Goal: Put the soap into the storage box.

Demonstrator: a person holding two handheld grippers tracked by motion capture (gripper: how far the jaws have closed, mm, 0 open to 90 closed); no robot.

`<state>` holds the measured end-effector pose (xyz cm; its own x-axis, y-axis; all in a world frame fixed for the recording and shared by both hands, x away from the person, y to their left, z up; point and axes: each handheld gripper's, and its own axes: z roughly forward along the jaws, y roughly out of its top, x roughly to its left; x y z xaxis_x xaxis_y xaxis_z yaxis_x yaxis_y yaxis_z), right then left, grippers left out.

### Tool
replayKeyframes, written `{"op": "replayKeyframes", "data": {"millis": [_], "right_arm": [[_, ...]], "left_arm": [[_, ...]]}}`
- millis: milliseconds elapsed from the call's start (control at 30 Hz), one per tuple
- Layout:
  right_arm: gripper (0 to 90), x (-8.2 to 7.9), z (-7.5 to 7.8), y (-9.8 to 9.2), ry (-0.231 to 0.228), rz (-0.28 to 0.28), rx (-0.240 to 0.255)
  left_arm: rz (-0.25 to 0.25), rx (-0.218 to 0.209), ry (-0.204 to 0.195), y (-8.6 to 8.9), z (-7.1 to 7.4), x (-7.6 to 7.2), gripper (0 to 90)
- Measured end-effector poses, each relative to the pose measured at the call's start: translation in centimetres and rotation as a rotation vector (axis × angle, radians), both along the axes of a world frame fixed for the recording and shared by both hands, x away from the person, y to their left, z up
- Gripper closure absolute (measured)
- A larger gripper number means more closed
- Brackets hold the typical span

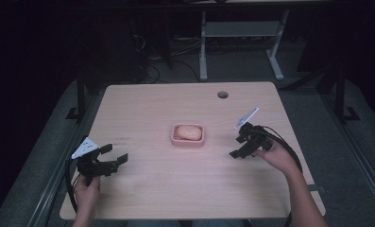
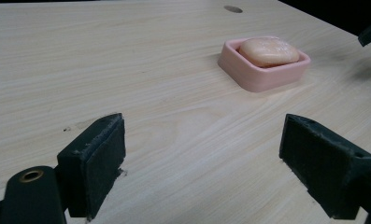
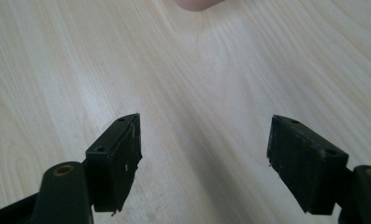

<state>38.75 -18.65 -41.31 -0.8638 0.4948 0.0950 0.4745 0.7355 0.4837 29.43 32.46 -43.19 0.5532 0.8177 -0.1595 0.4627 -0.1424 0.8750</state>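
A: Status of each claw?
B: Left claw point(image 1: 113, 155) and right claw point(image 1: 239, 146): jaws wide apart, empty, flanking the soap dish point(image 1: 188, 135) at 8 and 3 o'clock.
A: Soap point(image 1: 188, 132)?
B: In the dish, table point(image 1: 142, 109) centre, likely staged for approach.

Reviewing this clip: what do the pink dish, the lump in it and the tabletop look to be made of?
Pink rectangular dish: probably moulded plastic or silicone, with matte, smooth, rounded walls. Peach oval lump in it: likely a soap bar, with a waxy sheen and soft edges. Pale wood-grain tabletop: looks like laminate, with an even printed grain and a flat finish.
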Motion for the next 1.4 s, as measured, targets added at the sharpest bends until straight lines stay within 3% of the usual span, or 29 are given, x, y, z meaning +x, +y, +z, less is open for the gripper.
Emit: {"op": "replayKeyframes", "data": {"millis": [33,233,333,567,1400], "right_arm": [[25.7,-0.2,0.0,-0.2,-0.015,0.003,0.002],[25.7,-1.0,-0.2,-0.9,-0.011,-0.014,0.018],[25.7,-1.4,-0.5,-1.3,-0.026,-0.008,0.016],[25.8,-2.7,-1.3,-2.4,-0.007,-0.042,0.030],[25.8,-6.4,-3.7,-4.8,-0.027,-0.087,0.072]], "left_arm": [[0.000,0.001,0.000,0.0,0.0,0.0,14.2],[0.002,-0.006,0.002,-0.1,0.0,0.0,14.2],[-0.003,0.012,0.005,-0.1,0.0,-0.1,14.2],[-0.009,0.015,0.001,-0.2,-0.1,0.0,14.2],[-0.021,0.017,0.004,-0.6,-0.2,-0.2,14.2]]}}
